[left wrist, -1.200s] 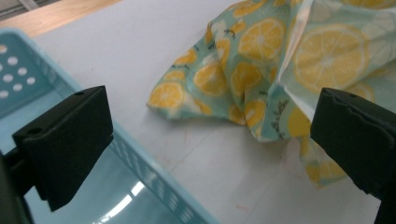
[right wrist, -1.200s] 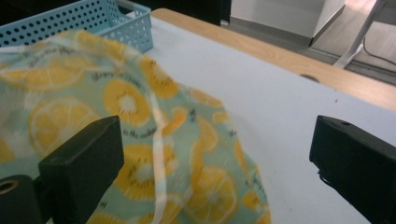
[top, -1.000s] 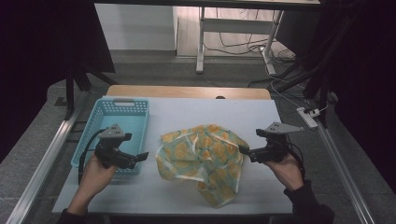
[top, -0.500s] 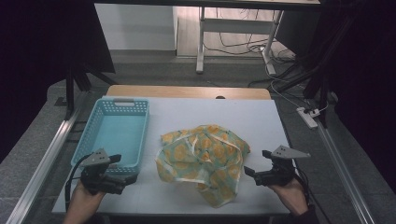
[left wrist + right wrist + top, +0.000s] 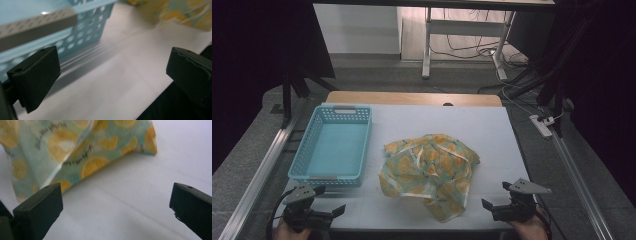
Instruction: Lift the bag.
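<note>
Both grippers have drawn back toward the near edge of the table (image 5: pixel 492 120) since the earlier frames. A second ago they flanked the cloth at mid-table; half a second ago they were already lower; now the left gripper (image 5: pixel 339 211) sits at the near left corner, just in front of the blue basket (image 5: pixel 332 150), and the right gripper (image 5: pixel 486 206) sits at the near right corner, well apart from each other. Both have their jaws spread wide with nothing between them: in the left gripper view (image 5: pixel 112 80) the two black jaws stand at the far sides of the picture over bare white tabletop, with the basket's perforated wall (image 5: pixel 85 30) just ahead of the left jaw, and in the right gripper view (image 5: pixel 115 205) the jaws are likewise far apart over bare surface. The lemon-print cloth (image 5: pixel 429 172) lies crumpled in a loose heap on the middle of the table, beside the basket's right side and not touching either gripper; its place and shape match the earlier frames. In the right gripper view the cloth's (image 5: pixel 75 152) near folds lie on the table ahead of the jaws, with its lower edge close to the left jaw. The basket stands along the table's left side, as before.
</note>
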Motion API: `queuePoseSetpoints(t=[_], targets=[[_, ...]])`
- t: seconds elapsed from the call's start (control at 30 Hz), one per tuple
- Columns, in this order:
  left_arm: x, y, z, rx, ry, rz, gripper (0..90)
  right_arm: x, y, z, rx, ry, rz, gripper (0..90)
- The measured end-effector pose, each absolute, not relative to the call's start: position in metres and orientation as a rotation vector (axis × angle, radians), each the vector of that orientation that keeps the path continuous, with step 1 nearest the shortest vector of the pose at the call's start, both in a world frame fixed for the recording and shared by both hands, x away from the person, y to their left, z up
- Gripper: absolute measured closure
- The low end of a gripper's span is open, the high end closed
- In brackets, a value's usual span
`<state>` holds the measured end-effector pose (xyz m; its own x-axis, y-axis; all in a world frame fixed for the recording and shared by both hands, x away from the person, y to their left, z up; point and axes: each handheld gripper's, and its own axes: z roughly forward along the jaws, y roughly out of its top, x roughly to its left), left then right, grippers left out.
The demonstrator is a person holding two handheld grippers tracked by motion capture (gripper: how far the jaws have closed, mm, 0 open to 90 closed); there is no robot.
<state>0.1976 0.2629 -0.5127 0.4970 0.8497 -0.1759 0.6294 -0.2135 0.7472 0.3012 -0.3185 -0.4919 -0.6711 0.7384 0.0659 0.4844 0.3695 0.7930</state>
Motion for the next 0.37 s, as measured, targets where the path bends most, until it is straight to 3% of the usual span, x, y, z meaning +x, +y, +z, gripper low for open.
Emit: queuePoseSetpoints(t=[0.37], targets=[[0.1922,0.2678,-0.5194,1.967,1.300,0.358,0.0,0.2952,-0.3210,-0.4988,1.099,2.377,1.117,0.0]])
